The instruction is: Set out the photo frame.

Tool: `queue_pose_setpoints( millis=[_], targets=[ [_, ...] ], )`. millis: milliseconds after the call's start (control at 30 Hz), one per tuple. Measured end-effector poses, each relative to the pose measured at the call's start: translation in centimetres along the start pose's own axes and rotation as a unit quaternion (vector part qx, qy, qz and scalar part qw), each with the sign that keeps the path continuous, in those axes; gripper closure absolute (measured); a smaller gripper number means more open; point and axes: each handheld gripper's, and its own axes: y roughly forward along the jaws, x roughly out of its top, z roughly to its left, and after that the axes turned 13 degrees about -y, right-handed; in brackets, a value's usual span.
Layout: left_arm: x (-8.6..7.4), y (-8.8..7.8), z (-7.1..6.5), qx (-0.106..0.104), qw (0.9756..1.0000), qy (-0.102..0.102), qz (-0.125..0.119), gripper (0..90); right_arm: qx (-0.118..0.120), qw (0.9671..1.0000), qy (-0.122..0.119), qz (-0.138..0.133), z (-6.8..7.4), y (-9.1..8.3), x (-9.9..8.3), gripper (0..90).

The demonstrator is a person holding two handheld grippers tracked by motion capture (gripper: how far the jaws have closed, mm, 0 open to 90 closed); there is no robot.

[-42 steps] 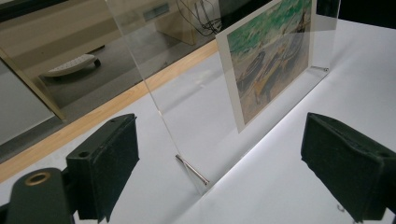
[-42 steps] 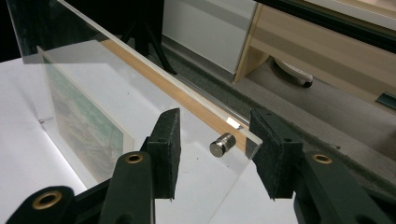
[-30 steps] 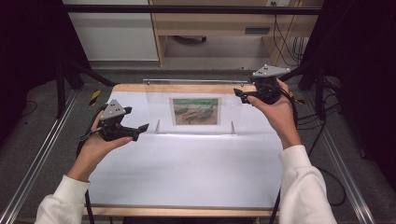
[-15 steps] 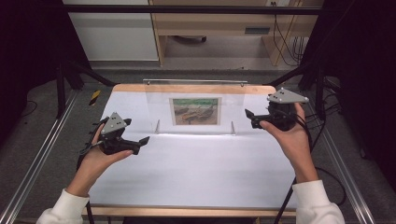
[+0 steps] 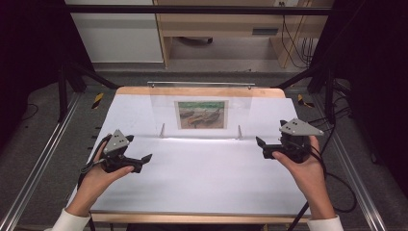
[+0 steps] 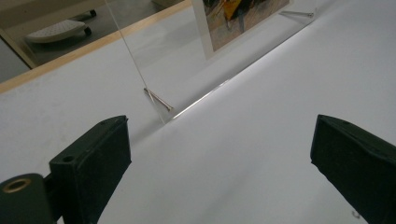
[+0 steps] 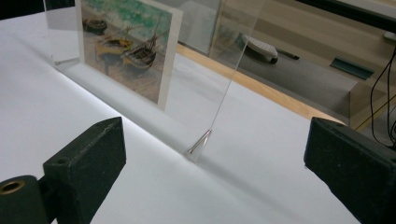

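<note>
A clear acrylic photo stand [image 5: 240, 108] rises upright at the far middle of the white table [image 5: 202, 183], with a picture of boats [image 5: 201, 114] in it. Thin metal pegs [image 5: 239, 132] prop its lower corners. My left gripper [image 5: 144, 162] hovers low at the left, jaws open and empty, pointing at the stand's left peg [image 6: 159, 99]. My right gripper [image 5: 262, 147] hovers at the right, aimed at the right peg [image 7: 200, 141]. Its jaws have just been opening, and nothing is between them. The boat picture [image 7: 126, 51] appears beyond the right jaws.
The table has a wooden far edge [image 5: 197, 90]. Metal rails [image 5: 38, 163] run along both sides of it. Cables [image 5: 337, 183] trail off the right gripper. A pale cabinet [image 5: 120, 33] and a wooden desk [image 5: 226, 24] stand behind the table.
Both hands have drawn back toward the near side and sunk lower. The right gripper left the stand's upper right corner and moved out to the right.
</note>
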Motion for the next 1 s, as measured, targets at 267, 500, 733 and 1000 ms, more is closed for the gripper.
queue_pose_setpoints(
  millis=[267, 500, 733, 1000],
  targets=[
    [-1.2, 0.0, 0.0, 0.001, 0.9999, -0.008, 0.011, 5.0, 0.007, 0.9999, 0.008, 0.013, 1.4, -0.4, -2.2, 6.5],
    [-2.4, 0.2, -0.1, 0.008, 0.9997, -0.011, 0.023, 5.1, 0.015, 0.9991, 0.020, 0.034, 2.4, -0.2, -4.5, 6.6],
    [-3.9, 0.5, 0.2, 0.017, 0.9992, -0.018, 0.032, 5.0, 0.024, 0.9976, 0.035, 0.055, 3.1, 0.5, -7.1, 6.8],
    [-5.5, 0.7, 1.1, 0.025, 0.9984, -0.040, 0.033, 4.9, 0.026, 0.9961, 0.053, 0.065, 3.8, 1.2, -9.6, 6.9]
  ],
)
